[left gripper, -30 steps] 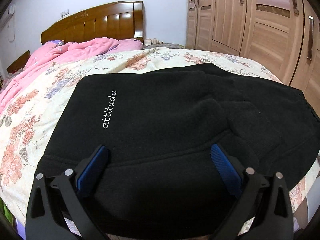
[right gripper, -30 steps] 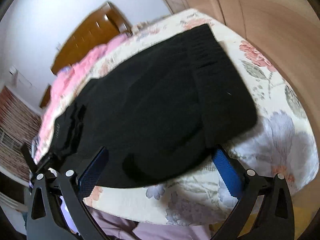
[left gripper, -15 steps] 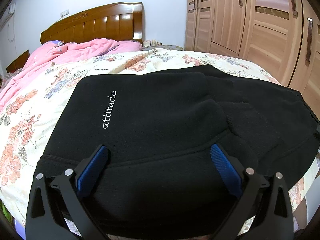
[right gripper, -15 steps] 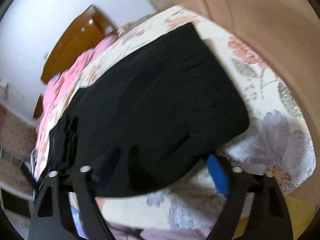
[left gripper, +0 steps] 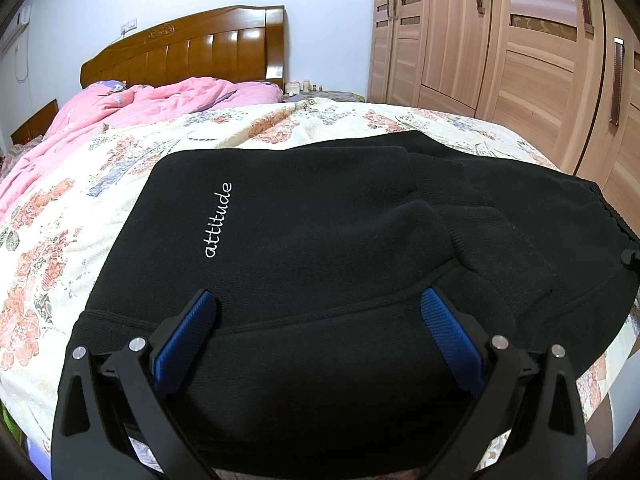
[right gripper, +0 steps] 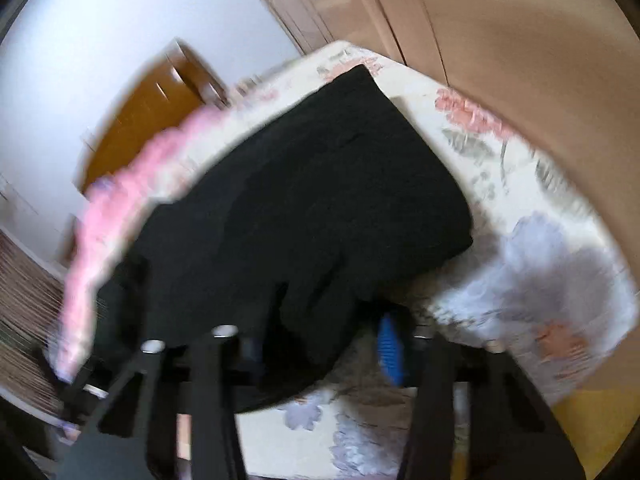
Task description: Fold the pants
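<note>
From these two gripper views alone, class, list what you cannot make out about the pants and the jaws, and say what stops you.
- Right wrist view: motion blur smears the right gripper; whether its jaws pinch the black pants is unclear.
- Left wrist view: the pants' near hem lies behind the left gripper and the bottom edge.
- Left wrist view: small items by the headboard are too small to identify.

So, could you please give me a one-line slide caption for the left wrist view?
Open left claw hovering over folded black pants on a floral bedspread, wooden headboard behind.
</note>
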`<state>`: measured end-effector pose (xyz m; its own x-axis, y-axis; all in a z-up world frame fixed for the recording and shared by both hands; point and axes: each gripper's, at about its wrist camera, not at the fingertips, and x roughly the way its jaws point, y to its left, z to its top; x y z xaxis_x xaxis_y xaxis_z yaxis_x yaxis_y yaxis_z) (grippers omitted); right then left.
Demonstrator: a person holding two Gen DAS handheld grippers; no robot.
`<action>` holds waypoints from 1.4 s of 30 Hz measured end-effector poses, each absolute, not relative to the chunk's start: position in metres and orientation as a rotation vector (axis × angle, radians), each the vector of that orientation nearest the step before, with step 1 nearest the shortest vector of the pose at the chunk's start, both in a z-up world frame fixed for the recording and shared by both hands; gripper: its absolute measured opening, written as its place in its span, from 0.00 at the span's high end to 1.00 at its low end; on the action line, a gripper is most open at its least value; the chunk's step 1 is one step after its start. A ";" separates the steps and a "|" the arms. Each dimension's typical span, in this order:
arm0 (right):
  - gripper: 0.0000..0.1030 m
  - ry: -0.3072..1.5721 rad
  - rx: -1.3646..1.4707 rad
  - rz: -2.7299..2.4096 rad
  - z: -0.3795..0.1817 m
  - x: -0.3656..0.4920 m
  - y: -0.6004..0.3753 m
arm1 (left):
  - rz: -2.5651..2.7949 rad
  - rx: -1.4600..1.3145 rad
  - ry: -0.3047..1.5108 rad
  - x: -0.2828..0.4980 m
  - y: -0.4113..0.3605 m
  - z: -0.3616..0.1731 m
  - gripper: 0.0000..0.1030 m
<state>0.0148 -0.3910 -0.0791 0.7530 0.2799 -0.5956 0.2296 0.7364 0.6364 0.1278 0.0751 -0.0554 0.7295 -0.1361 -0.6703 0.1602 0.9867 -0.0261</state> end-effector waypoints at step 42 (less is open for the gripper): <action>0.23 0.682 0.136 0.547 -0.016 0.027 -0.178 | -0.346 -0.552 0.734 0.099 0.198 -0.021 0.02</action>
